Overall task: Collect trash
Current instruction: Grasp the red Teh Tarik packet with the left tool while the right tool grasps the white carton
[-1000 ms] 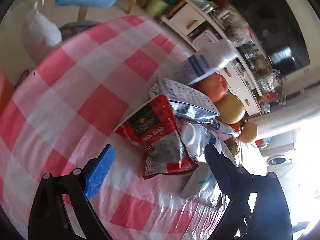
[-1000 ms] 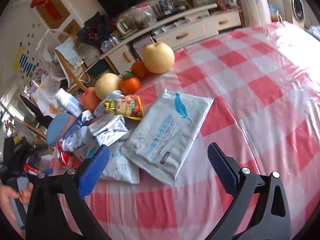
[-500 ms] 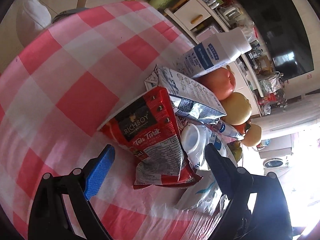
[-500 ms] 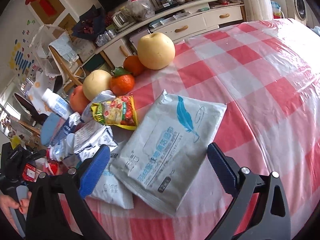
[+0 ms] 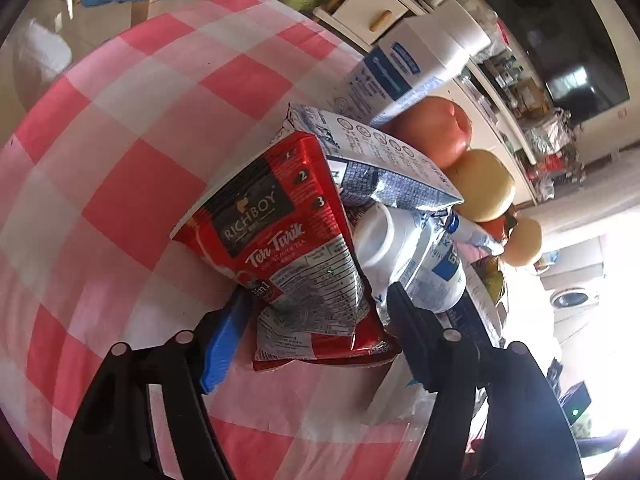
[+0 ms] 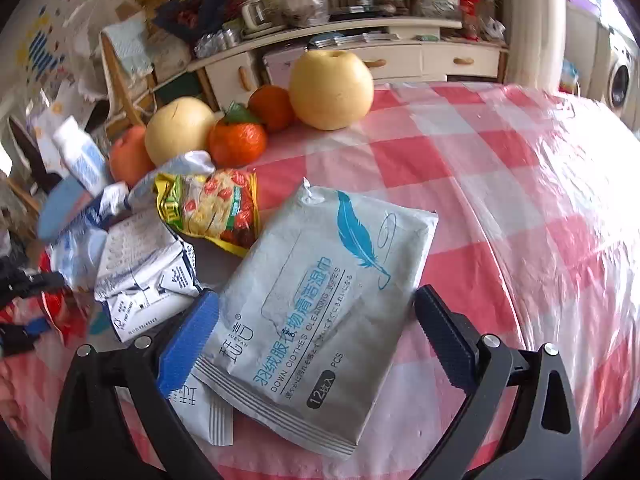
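Both grippers have closed in on the trash pile.
Left gripper point(image 5: 316, 328) straddles the red tea packet point(image 5: 292, 248), jaws half-closed; right gripper point(image 6: 316, 332) brackets the wipes pack point(image 6: 320, 304), jaws wide, nothing held.

Glossy foil tea packet point(image 5: 296, 248)

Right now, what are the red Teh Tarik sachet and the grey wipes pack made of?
Red Teh Tarik sachet: glossy foil-laminate film, likely; bright glare streaks, creased and crimped edges.
Down clothes cleaning wipes pack: soft matte plastic film; dull sheen, ribbed heat-sealed end, puffy body.
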`<state>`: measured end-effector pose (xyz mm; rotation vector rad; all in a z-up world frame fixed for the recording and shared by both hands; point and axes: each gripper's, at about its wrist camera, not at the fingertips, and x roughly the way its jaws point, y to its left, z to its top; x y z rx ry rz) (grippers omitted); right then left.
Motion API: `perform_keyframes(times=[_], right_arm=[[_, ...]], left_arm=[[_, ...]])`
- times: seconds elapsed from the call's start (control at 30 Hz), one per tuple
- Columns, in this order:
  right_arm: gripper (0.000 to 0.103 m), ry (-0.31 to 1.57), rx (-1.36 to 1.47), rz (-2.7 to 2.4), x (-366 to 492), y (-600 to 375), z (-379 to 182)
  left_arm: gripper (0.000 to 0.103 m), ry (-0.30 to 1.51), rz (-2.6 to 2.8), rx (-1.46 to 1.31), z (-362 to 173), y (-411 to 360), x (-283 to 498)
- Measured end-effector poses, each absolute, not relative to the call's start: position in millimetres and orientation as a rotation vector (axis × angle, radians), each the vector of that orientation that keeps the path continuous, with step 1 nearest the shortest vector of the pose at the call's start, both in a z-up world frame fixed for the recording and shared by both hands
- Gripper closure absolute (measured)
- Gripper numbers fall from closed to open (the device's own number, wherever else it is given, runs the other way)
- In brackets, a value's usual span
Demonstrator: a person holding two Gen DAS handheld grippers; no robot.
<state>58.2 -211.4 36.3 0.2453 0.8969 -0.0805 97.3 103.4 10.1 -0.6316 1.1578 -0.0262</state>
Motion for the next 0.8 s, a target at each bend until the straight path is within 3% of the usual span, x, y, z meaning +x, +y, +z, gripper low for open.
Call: perform_keyframes(times=[0.07, 0.2, 0.37, 0.67, 0.73, 0.77, 0.8], right_arm=[[0.005, 0.899, 0.234, -0.075, 58, -211, 36], [0.007, 0.909, 0.193, -0.071, 59, -208, 35], [0.028, 0.909, 0.162, -0.031, 57, -202, 37], [0.019, 0.892, 0.193, -0.031, 55, -202, 41], [0.019, 0.862, 0.195, -0.026, 52, -202, 49], [0.019, 0.841, 0.204, -0.016, 50, -202, 54], [0.019, 0.816, 0.213, -0.003, 48, -201, 59]], left_arm=[[0.046, 1.167, -0.027, -0.594, 12, 100, 98], [0.047, 1.177, -0.046, -0.548, 13, 98, 97], [0.047, 1.195, -0.068, -0.506, 15, 93, 93], [0.048, 1.177, -0.122, -0.438, 31, 88, 82], [0.056, 1.166, -0.141, -0.420, 37, 87, 79], [0.065, 1.163, -0.162, -0.421, 39, 86, 78], [0.065, 1.159, -0.177, -0.422, 41, 86, 76]])
